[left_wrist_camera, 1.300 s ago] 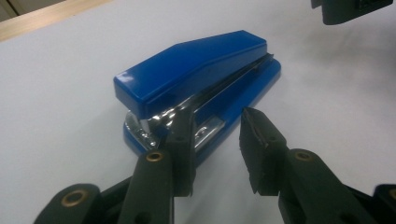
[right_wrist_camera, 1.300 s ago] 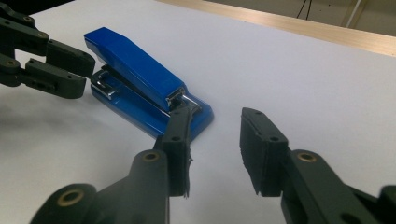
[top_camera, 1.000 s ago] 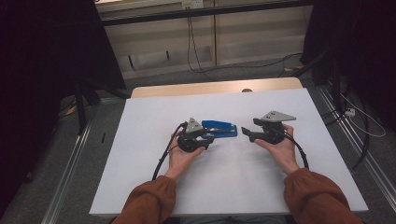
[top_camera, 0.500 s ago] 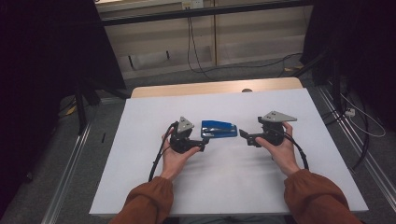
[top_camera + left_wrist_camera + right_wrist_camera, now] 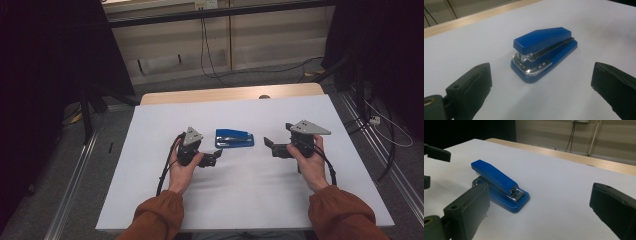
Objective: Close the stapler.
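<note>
The blue stapler (image 5: 234,138), probably stiff, weighty and slick-topped, suits a grip across its long sides; left gripper (image 5: 216,158) and right gripper (image 5: 267,146), jaws just opened wide, hold nothing.

A lab or recording studio, not a home. The counter (image 5: 150,200) is covered with a plain white sheet, a strip of pale wood showing along its far edge. Black curtains (image 5: 45,75) hang at both sides. Aluminium rails (image 5: 75,185) run along the grey floor beside the counter. Cables (image 5: 207,50) drop down the beige panelled back wall and trail across the floor; more cable (image 5: 380,135) lies at the right. A dark crossbar (image 5: 225,12) spans the back. A lone blue stapler (image 5: 234,138) sits mid-sheet as a staged prop.
</note>
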Action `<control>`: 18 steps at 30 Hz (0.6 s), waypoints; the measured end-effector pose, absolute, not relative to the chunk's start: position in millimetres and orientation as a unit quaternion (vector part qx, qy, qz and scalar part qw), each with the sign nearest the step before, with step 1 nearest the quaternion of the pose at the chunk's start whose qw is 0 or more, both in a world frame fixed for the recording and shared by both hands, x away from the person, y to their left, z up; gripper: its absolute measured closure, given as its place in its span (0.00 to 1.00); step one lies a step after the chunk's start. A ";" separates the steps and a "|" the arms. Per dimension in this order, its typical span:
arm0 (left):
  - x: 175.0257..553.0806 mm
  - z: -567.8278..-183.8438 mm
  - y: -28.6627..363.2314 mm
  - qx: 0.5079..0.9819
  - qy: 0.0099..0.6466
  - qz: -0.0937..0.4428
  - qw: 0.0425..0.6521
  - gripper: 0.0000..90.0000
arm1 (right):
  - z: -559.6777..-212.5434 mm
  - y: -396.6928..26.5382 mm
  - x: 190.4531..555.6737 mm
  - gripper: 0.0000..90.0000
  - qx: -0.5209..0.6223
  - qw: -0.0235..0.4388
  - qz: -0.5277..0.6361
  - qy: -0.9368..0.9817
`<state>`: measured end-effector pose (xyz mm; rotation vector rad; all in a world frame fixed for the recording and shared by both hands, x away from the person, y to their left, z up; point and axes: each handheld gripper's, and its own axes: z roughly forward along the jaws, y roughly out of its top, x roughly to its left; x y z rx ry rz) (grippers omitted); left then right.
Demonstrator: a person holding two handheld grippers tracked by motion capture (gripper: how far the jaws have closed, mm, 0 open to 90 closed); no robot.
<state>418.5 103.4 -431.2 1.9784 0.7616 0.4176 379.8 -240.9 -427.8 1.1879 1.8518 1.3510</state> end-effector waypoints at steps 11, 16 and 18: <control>404.2 -427.1 133.5 0.788 0.341 0.185 0.478 0.04 | -432.5 -247.6 363.2 0.03 0.450 0.293 0.492 0.685; 391.7 -423.2 140.8 0.782 0.342 0.192 0.485 0.04 | -433.8 -250.0 355.7 0.03 0.452 0.296 0.493 0.682; 385.5 -421.4 141.8 0.778 0.341 0.190 0.492 0.04 | -433.9 -251.2 352.5 0.03 0.455 0.295 0.493 0.680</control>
